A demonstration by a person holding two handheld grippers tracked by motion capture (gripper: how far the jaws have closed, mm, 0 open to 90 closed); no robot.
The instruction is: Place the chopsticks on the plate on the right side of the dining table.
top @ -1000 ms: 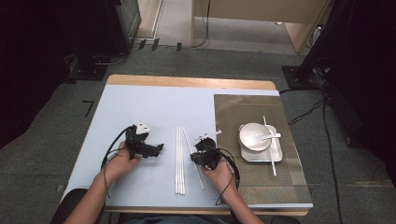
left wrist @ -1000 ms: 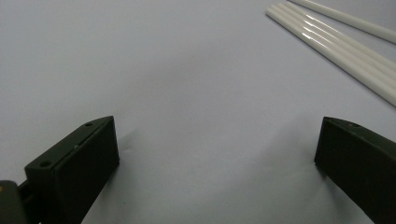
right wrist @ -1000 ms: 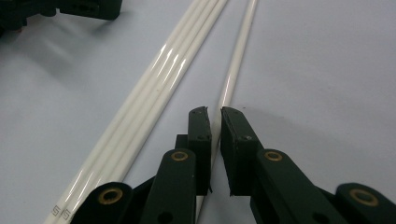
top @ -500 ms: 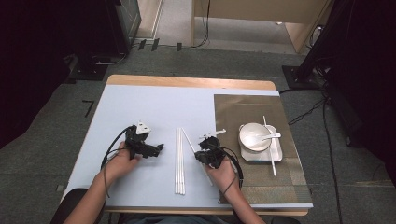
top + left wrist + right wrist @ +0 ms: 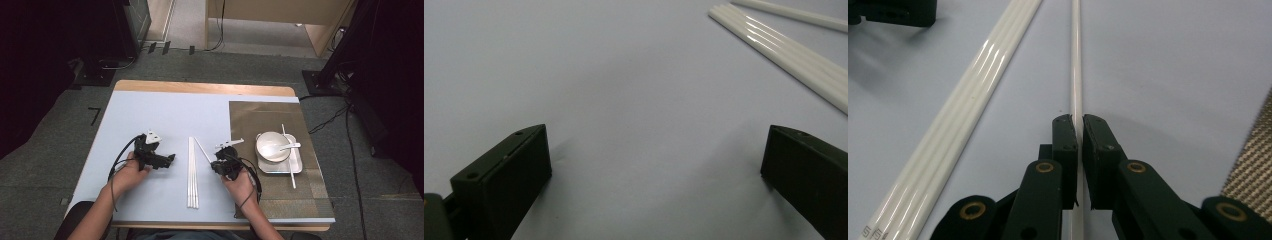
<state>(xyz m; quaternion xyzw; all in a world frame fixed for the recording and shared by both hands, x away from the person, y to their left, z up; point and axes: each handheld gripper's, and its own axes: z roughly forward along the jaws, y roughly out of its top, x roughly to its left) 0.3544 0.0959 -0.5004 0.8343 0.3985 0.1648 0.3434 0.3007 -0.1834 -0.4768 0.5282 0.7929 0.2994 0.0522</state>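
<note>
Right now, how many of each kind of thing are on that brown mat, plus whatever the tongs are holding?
Bowl: 1
Spoon: 1
Tray: 1
White stick across the tray: 1
White stick gripped by the right tongs, out on the blue table: 1
Total: 5

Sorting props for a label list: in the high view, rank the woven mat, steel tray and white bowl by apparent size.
1. woven mat
2. steel tray
3. white bowl, only slightly smaller than the tray it sits on.
</note>
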